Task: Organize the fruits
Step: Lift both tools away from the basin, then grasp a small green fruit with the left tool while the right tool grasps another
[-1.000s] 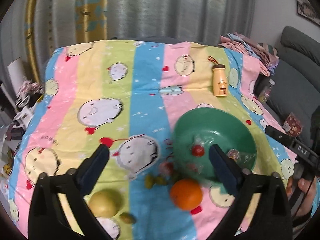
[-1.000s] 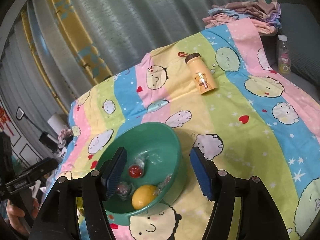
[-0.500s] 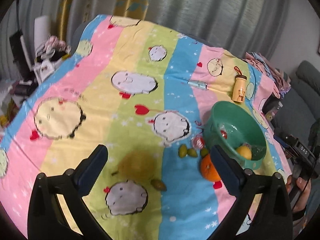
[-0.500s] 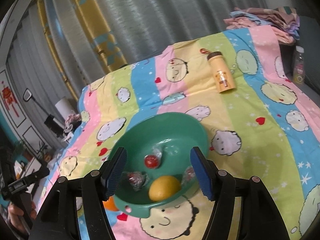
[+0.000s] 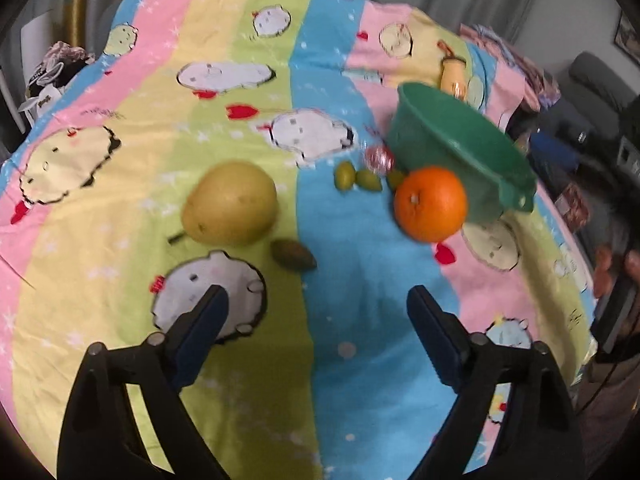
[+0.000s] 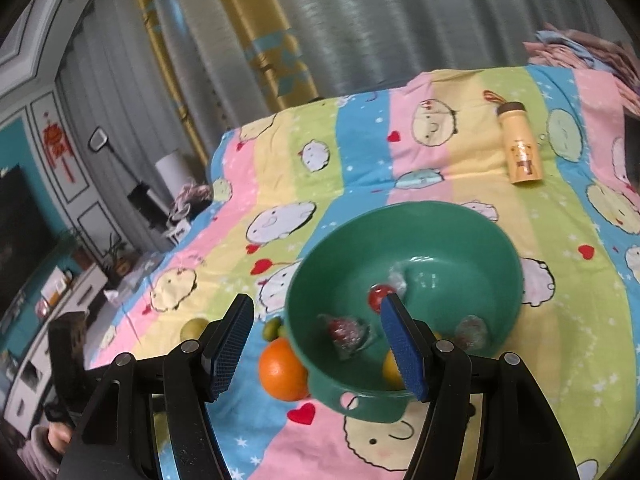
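Note:
On the striped cartoon cloth lie a yellow pear, a brownish-green small fruit, an orange and small green fruits. My left gripper hovers just short of the brownish fruit; its jaws are closing with nothing between them. A green bowl holds a wrapped red candy, other wrapped sweets and a yellow fruit. My right gripper stands open over the bowl's near rim, empty. The orange rests against the bowl's left side.
A tan bottle lies on its side behind the bowl. A wrapped candy sits beside the bowl's base. Folded cloths are piled at the far right corner. A hand shows at the right edge. Curtains hang behind.
My left gripper has dropped toward the cloth, so the pear, small fruit and orange look much bigger, and its jaws have narrowed. The right gripper slid sideways, the bowl now lying toward its right finger.

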Action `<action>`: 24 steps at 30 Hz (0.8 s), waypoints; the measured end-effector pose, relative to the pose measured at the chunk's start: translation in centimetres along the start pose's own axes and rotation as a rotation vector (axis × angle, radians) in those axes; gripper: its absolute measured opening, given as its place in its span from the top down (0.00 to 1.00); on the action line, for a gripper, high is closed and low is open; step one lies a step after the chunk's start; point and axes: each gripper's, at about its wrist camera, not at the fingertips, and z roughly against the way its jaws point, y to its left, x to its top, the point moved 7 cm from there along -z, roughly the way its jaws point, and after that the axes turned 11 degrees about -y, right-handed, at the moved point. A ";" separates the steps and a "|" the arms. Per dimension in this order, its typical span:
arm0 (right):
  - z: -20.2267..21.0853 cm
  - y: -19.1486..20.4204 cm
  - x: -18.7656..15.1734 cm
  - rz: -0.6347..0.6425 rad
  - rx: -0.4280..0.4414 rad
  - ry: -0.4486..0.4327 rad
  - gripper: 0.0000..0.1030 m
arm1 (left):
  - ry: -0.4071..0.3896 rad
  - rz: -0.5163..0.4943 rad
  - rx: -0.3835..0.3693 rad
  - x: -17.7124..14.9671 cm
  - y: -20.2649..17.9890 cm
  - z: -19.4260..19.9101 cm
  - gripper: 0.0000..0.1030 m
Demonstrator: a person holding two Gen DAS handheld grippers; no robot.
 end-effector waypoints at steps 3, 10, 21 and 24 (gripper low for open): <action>-0.3 0.9 -0.5 0.022 0.012 0.015 0.35 | -0.001 0.013 -0.007 0.0 0.0 -0.7 0.24; -0.8 1.9 -1.1 0.060 0.025 0.036 0.35 | -0.023 0.013 0.048 0.9 -0.2 -2.5 0.27; -1.2 1.7 -1.3 0.053 0.020 0.048 0.35 | -0.014 0.014 0.116 1.3 0.7 -4.9 0.50; -1.4 1.8 -1.5 0.062 0.022 0.057 0.35 | -0.012 0.010 0.127 1.3 0.8 -4.9 0.58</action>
